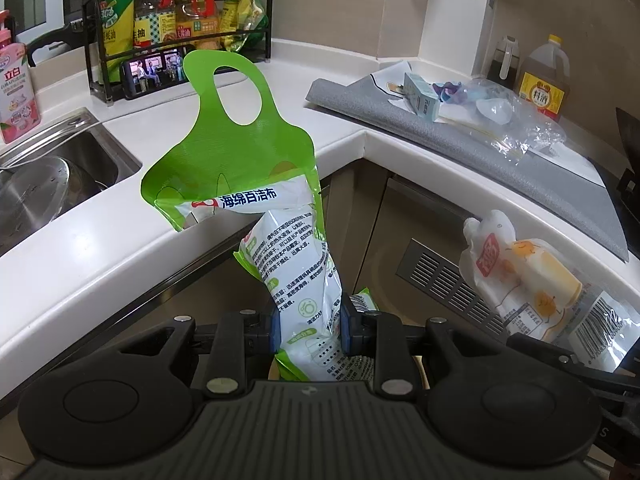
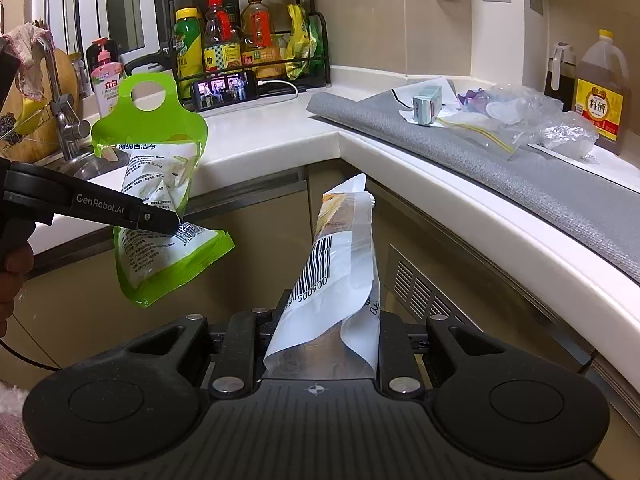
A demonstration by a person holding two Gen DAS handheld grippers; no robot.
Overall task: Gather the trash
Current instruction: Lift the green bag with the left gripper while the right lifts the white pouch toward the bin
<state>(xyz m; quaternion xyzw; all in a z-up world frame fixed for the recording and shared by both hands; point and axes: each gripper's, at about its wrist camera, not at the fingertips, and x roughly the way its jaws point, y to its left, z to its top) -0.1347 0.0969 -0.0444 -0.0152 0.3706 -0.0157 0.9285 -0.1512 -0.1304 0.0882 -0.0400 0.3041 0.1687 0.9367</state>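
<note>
Two tools are up in the open space off the counter corner, angled down toward its edge. My left tool clamps a crumpled green-and-white sponge-cloth bag; my right tool pinches a white spouted pouch, barcode showing. More wrappers lie on the grey mat.

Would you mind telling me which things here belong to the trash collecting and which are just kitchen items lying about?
Part of the job:
- green sponge packet, clamped in left gripper
- white spout pouch, clamped in right gripper
- small carton and clear plastic bags on the grey mat, likely

Just lying about:
- oil bottles
- phone
- pot in sink
</note>
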